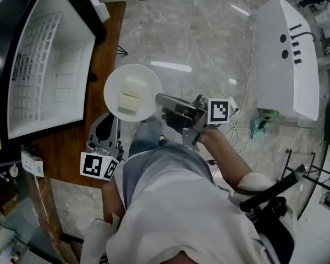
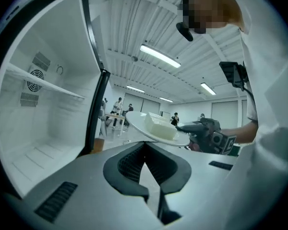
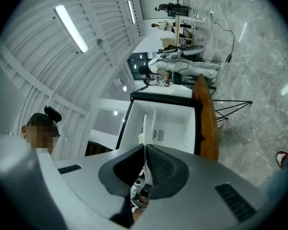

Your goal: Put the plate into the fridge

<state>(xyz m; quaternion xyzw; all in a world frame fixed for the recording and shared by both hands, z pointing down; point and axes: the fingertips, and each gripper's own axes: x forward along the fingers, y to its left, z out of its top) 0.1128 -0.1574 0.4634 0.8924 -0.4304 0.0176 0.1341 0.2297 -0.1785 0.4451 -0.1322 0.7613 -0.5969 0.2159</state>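
At nine o'clock of my head view stands the open black-framed fridge with smooth white inner walls. A white wire grille is fixed inside it, and nothing is stored in the cavity. It sits on a brown wooden tabletop. My left gripper hangs over that wood at seven o'clock of the load. Its ribbed dark jaws are pressed together with nothing between them. The round white glossy plate rides face up and nearly level in the air, just outside the fridge mouth. Being round it has no long axis; its free rim faces the cavity at nine o'clock. It carries pale rectangular blocks of food, side by side. My right gripper reaches in from four o'clock, its jaws nearly closed and pinching the plate's near rim. Far right, a white slanted housing with black slots stands on the grey marble floor.
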